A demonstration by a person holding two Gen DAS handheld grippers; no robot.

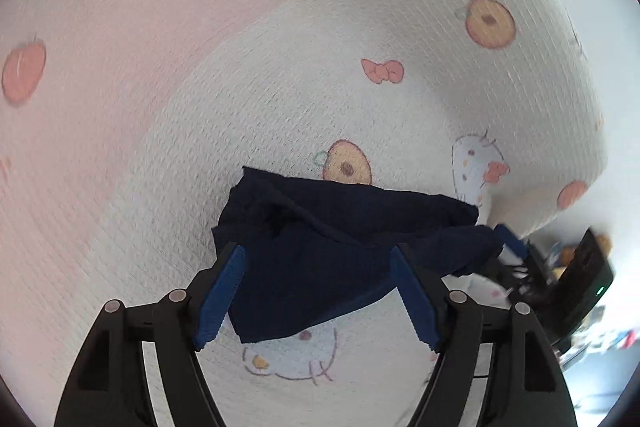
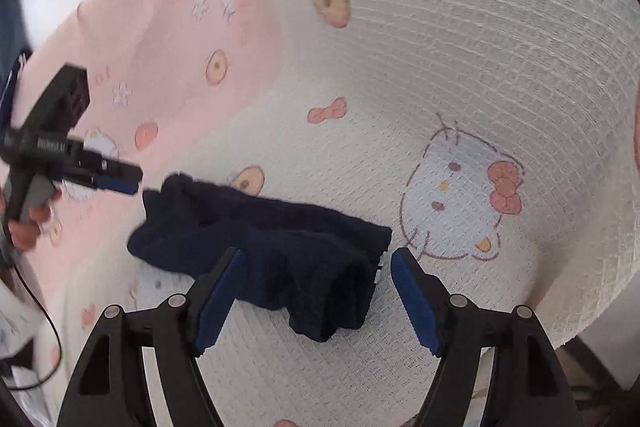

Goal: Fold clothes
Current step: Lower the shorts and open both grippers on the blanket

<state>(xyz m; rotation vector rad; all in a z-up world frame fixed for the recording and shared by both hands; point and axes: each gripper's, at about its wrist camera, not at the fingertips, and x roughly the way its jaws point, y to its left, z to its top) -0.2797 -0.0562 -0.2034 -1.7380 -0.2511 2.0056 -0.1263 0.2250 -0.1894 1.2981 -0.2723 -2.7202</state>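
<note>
The dark navy garment (image 2: 260,239) lies crumpled on a waffle-textured pink-and-white cartoon blanket (image 2: 460,47), with the left gripper (image 1: 316,291) and right gripper (image 2: 314,291) angled down over it, jaws wide apart, gripping nothing.

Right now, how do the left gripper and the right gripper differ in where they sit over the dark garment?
The left gripper hangs over the navy garment at its broad folded end; the right gripper hangs over the narrow bunched end. In the right wrist view the left gripper is off the cloth's far tip; the right one straddles it. Both are open, pads off the garment, above the patterned sheet.
</note>
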